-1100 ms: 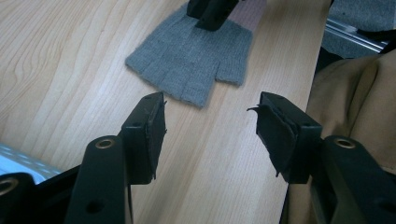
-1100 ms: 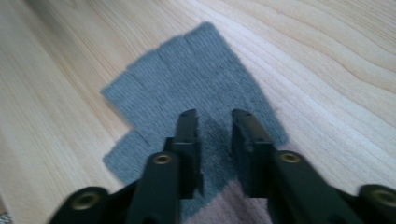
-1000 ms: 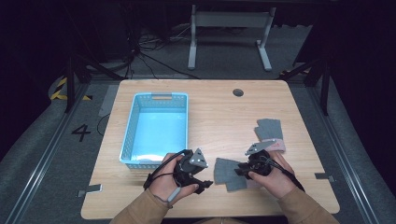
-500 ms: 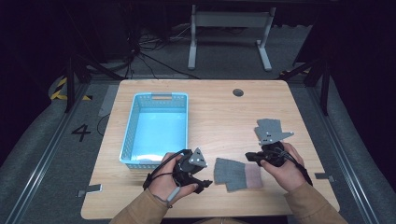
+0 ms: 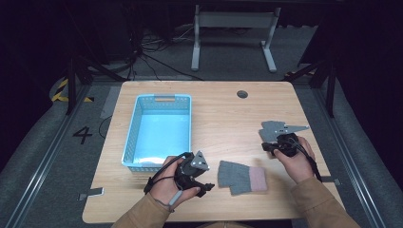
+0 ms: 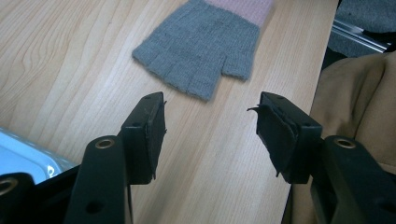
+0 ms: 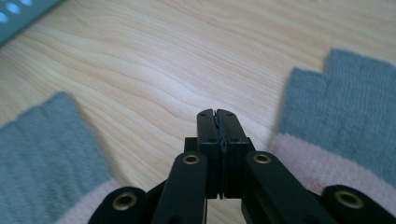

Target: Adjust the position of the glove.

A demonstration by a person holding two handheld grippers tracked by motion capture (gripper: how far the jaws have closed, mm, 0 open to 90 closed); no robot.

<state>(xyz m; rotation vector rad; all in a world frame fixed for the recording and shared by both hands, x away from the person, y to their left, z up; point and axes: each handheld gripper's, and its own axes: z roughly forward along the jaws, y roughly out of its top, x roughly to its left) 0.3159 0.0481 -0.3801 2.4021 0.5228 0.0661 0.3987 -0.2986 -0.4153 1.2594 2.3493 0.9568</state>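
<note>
A grey knitted glove with a pink cuff (image 5: 242,176) lies flat near the table's front edge. My left gripper (image 5: 208,180) rests just left of it, jaws open and empty. In the left gripper view the glove (image 6: 205,46) lies a short way beyond the left gripper (image 6: 210,105). A second grey glove (image 5: 275,129) lies at the right, partly hidden under my right gripper (image 5: 268,146). In the right gripper view the right gripper (image 7: 217,114) is shut on nothing, over bare wood between the near glove (image 7: 42,149) and the second glove (image 7: 345,121).
A light blue plastic basket (image 5: 138,128) stands on the left half of the wooden table, with its corner (image 6: 18,158) just behind my left jaw. A round cable hole (image 5: 242,94) sits near the far edge. The dark floor drops away around the table.
My right gripper has moved right and away from the front glove to the second glove at the right. The front glove now lies spread flat. The left hand kept still.
</note>
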